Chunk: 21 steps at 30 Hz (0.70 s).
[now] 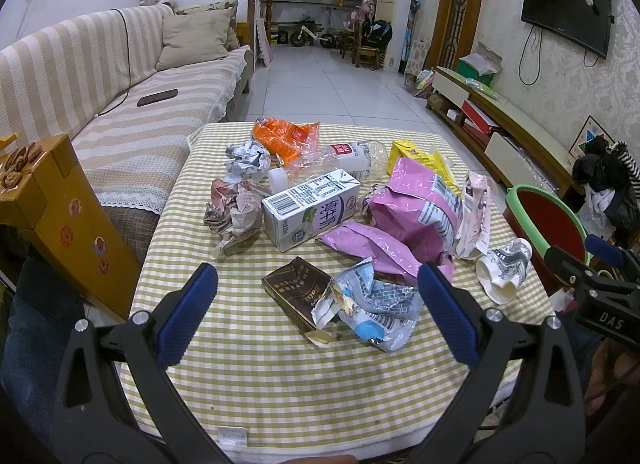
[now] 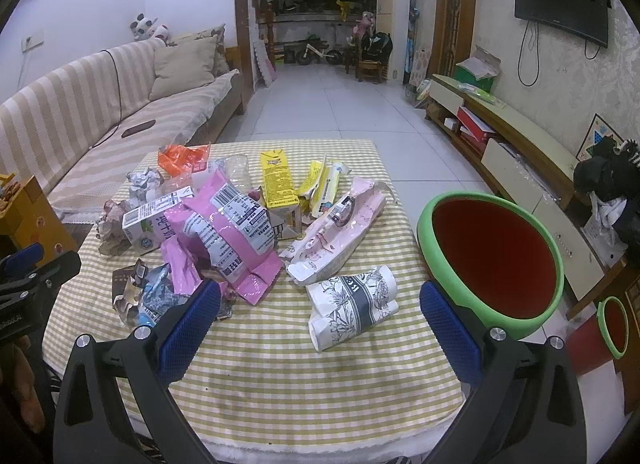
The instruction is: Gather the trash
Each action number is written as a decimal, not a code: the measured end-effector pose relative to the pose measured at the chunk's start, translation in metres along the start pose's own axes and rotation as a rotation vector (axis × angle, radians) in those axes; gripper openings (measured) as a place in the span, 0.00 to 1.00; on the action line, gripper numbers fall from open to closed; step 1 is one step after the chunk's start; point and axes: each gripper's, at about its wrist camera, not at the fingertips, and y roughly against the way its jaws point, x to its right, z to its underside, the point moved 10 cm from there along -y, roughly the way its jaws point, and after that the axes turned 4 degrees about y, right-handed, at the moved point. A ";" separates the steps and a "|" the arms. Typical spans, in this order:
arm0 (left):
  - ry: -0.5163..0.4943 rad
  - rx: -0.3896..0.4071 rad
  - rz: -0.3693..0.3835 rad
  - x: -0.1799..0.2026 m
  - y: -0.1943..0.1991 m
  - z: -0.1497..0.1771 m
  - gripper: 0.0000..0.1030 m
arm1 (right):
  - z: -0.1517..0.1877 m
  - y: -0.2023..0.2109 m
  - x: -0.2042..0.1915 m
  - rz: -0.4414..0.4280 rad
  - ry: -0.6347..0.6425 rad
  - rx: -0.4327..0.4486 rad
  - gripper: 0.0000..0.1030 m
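I see a table [image 1: 256, 384] covered in a green-and-white checked cloth, littered with trash. Lying on it: a white milk carton [image 1: 310, 207] on its side, a brown box [image 1: 296, 292], a crumpled blue-and-white wrapper [image 1: 376, 304], a pink bag [image 1: 416, 215], a flattened paper cup [image 2: 352, 308], a yellow carton [image 2: 278, 179], an orange wrapper [image 1: 286, 135] and two crumpled paper balls [image 1: 236, 211].

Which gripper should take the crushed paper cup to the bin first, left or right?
Right. The right gripper, jaws open, has the crushed paper cup lying almost between them, and the green-rimmed bin sits just to its right. The left gripper faces the brown box and a blue-white wrapper instead.
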 end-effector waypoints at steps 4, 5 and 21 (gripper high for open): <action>0.003 -0.010 -0.004 -0.001 -0.002 0.002 0.95 | 0.001 -0.001 0.000 -0.002 -0.002 -0.003 0.93; 0.003 -0.018 -0.008 -0.001 -0.004 0.003 0.95 | 0.001 -0.001 0.001 -0.002 -0.005 -0.006 0.93; 0.081 -0.194 -0.051 -0.015 -0.045 0.011 0.95 | 0.021 -0.036 0.041 0.011 -0.140 -0.102 0.93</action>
